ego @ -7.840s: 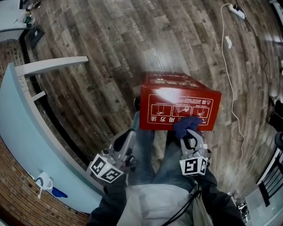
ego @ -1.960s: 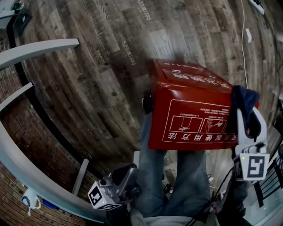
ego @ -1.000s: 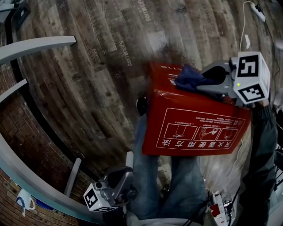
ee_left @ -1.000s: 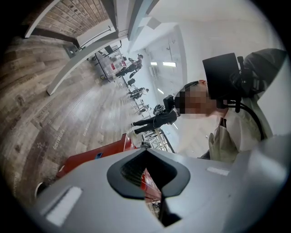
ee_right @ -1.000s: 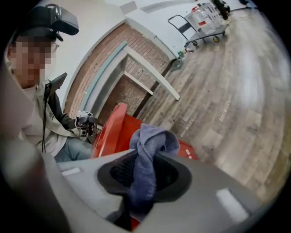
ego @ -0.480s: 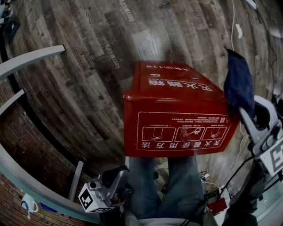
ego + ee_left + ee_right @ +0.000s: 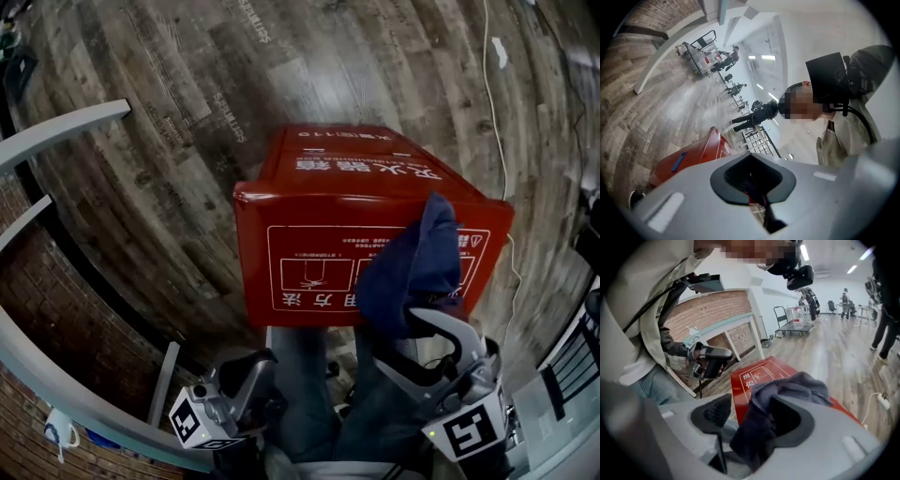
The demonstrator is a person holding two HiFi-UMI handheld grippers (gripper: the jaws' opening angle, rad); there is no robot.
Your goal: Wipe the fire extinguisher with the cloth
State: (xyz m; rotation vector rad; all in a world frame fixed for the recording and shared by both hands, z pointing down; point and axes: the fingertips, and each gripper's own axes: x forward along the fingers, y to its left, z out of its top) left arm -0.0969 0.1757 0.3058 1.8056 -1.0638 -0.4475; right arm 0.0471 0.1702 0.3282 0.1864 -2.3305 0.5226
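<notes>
Red fire extinguisher box (image 7: 375, 197) is set on wood floor (image 7: 187, 141), just ahead of person's legs. Dark blue cloth (image 7: 412, 267) is clamped in right gripper (image 7: 427, 323), jaws closed on bunched end. Cloth is laid over box's front face, right of centre; contact is judged likely. Left gripper (image 7: 253, 370) is held low at left, jaws together, nothing between. Wiping is judged under way. Cleaned area cannot be told. Top and sides are probably left.

Under me the plank floor (image 7: 187, 141) carries the red box (image 7: 366, 178); right of the box, a white cable (image 7: 492, 122) trails across the boards.
</notes>
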